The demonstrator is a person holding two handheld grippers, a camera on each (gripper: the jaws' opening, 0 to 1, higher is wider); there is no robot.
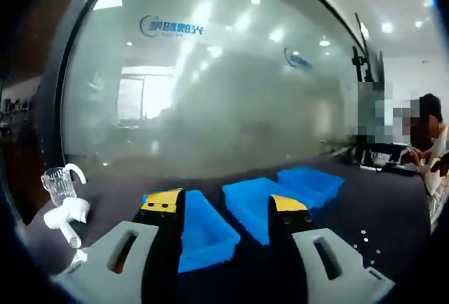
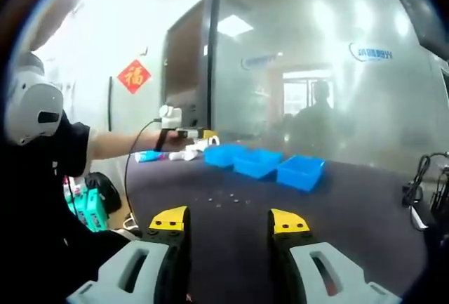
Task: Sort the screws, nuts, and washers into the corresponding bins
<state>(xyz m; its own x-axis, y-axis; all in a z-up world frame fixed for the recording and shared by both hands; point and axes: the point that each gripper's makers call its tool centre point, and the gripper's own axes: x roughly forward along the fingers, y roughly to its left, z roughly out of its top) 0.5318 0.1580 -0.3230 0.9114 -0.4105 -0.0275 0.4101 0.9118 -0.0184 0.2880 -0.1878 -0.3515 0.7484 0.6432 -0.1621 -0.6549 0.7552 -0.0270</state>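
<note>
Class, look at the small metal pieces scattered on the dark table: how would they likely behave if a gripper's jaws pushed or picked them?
The small metal pieces look tiny and flat, so probably light and prone to sliding. They lie apart on the table, so a push would likely scatter them. Wide jaws may struggle to pinch one.

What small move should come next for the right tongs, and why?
Probably lower the right tongs toward the small scattered metal parts on the dark table. They stand open and empty above the table, the parts lie just ahead of them, and the three blue plastic bins wait beyond.
</note>
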